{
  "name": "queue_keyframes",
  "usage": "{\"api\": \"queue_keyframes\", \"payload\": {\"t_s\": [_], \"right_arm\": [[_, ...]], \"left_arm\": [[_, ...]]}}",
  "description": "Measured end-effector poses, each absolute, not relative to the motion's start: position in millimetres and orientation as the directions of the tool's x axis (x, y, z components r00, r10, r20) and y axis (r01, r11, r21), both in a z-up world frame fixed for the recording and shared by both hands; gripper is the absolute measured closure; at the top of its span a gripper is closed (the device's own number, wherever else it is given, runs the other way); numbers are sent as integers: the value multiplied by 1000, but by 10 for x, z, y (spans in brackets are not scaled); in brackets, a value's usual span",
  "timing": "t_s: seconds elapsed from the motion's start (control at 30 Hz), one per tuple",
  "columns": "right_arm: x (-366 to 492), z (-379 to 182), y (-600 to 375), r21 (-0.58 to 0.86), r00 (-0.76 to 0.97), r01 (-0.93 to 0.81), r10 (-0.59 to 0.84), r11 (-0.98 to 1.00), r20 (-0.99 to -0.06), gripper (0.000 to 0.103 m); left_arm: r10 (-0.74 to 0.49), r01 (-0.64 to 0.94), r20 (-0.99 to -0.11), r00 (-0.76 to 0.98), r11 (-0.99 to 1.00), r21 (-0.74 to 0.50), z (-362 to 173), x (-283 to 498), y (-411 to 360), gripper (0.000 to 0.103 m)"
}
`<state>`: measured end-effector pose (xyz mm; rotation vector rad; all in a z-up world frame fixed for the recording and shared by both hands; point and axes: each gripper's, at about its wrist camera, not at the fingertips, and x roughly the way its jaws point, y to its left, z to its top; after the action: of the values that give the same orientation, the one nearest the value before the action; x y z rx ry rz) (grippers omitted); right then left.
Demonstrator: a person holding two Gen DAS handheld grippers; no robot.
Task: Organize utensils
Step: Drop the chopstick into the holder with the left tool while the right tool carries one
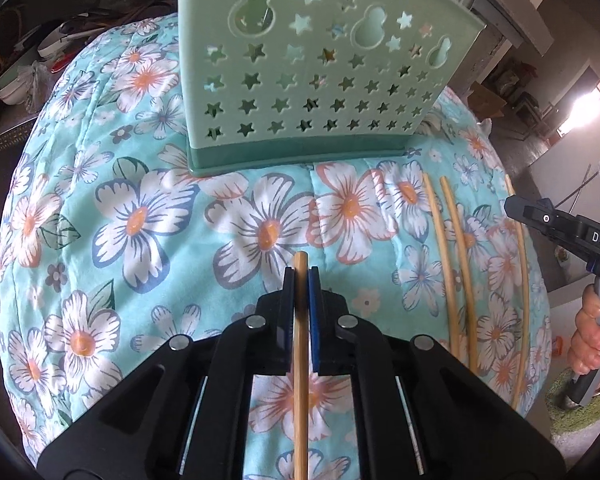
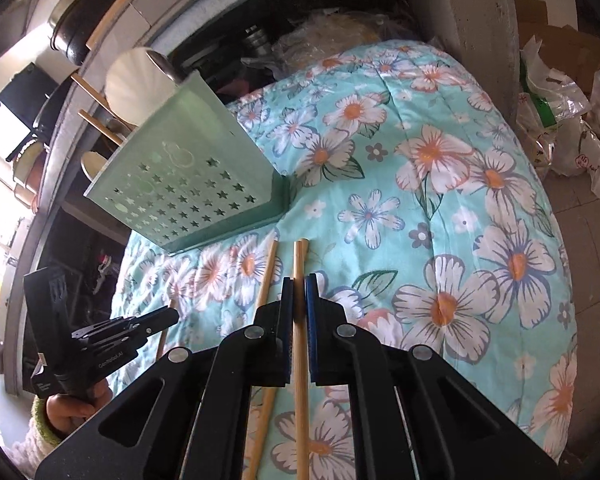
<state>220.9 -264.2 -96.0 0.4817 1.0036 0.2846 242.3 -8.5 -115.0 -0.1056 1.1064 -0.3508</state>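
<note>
Two grippers each pinch a chopstick. Nearest in the left wrist view, the left gripper [image 1: 301,276] has its fingers closed almost together on a bamboo chopstick [image 1: 301,344] that runs back toward the camera, tip just past the pads. Beneath it lies the floral quilt [image 1: 140,216]. To the right, three loose chopsticks [image 1: 456,248] lie on the quilt, roughly side by side, the outermost apart from the other two. Above them hovers the right gripper [image 1: 514,206], its handle held in a hand [image 1: 592,332].

In the right wrist view, that gripper is likewise clamped on a chopstick [image 2: 300,344], with another stick [image 2: 268,276] lying just left of it on the quilt.

Farther on stands the green utensil holder [image 1: 316,80], pierced with stars, utensil handles [image 2: 96,120] sticking from its top. Beyond are a dark pot [image 2: 80,20], cluttered shelves and plastic bags [image 2: 572,120].
</note>
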Motion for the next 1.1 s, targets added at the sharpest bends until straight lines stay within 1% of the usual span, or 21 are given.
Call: {"api": "queue_keyframes", "payload": {"t_s": [0.2, 0.33, 0.43, 0.67, 0.77, 0.83, 0.93, 1.0, 1.1], "right_arm": [[2004, -349, -2698, 578, 597, -97, 512, 810, -617, 97], [1864, 36, -2673, 584, 646, -169, 537, 794, -542, 97], [1804, 223, -2652, 583, 666, -203, 548, 786, -507, 97], [1786, 462, -2652, 582, 690, -250, 564, 774, -454, 97], [1771, 510, -2670, 583, 696, -263, 570, 769, -437, 97], [1763, 524, -2686, 584, 699, -269, 572, 766, -429, 97], [1751, 542, -2701, 585, 701, -274, 575, 764, -422, 97], [1745, 545, -2719, 589, 701, -276, 578, 760, -417, 97], [1737, 542, -2737, 592, 702, -276, 580, 757, -414, 97]], "left_arm": [[-418, 251, -769, 484, 908, -336, -547, 2253, 152, 97], [-458, 277, -694, 555, 889, -365, -92, 2102, 328, 97], [-482, 287, -647, 590, 875, -390, 164, 2042, 440, 98], [-499, 320, -525, 690, 860, -397, 739, 1997, 506, 98], [-514, 351, -443, 735, 847, -399, 1043, 2016, 513, 98], [-515, 372, -372, 772, 841, -392, 1276, 2024, 520, 98], [-492, 389, -265, 829, 848, -360, 1596, 2046, 506, 98], [-477, 395, -208, 854, 854, -339, 1730, 2098, 485, 98], [-447, 373, -185, 875, 867, -330, 1816, 2307, 442, 98]]}}
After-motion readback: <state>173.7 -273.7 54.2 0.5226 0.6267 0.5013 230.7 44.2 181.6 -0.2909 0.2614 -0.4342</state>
